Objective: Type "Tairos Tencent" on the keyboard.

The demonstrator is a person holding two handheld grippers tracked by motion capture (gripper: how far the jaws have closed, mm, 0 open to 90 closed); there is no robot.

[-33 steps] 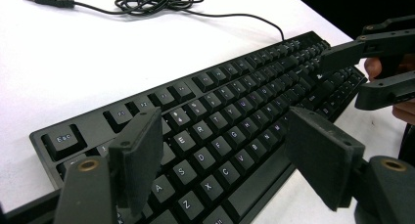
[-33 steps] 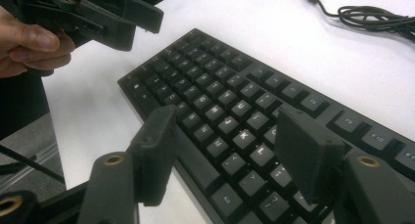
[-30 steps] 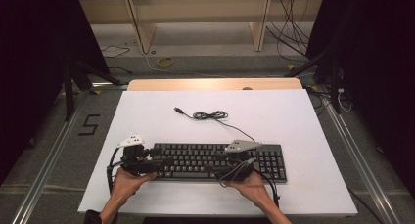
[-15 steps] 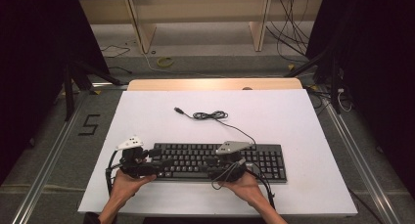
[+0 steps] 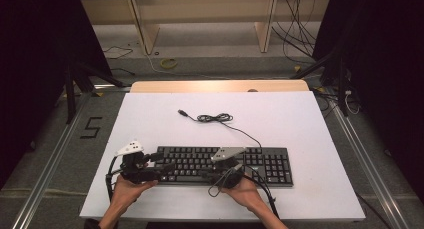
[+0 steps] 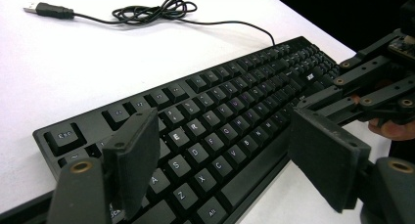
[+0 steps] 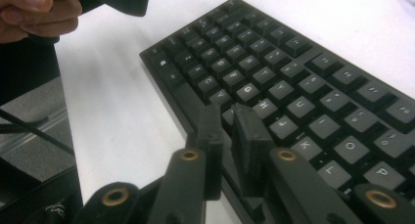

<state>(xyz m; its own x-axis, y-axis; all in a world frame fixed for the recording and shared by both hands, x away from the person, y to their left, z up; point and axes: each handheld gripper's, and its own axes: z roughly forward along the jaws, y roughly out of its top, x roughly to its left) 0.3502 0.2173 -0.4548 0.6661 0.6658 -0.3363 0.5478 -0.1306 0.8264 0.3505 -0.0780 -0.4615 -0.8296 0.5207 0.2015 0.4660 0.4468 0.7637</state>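
A black keyboard (image 5: 260, 161) lies near the front of the white table (image 5: 305, 119). Its thin cable (image 5: 215, 118) coils behind it and ends in a USB plug (image 5: 183, 112). My left gripper (image 5: 160, 163) stands open at the keyboard's left end, its jaws spread above the left-hand keys (image 6: 222, 131). My right gripper (image 5: 206, 175) sits at the keyboard's front edge near the middle. Its jaws have just been closing and now stand almost together (image 7: 225, 114), with nothing between them, over the bottom row of keys (image 7: 293, 67).
A wooden strip (image 5: 220, 85) runs along the table's far edge, with shelf legs and loose cables on the floor beyond. A yellow ring (image 5: 169, 63) lies on the floor. A "5" (image 5: 91, 127) is marked left of the table. The right gripper's linkage (image 6: 372, 87) reaches over the keyboard's right part.
The right gripper has slid left along the keyboard's front edge, and its jaws have gone from wide apart to nearly together. The left gripper has stayed put.
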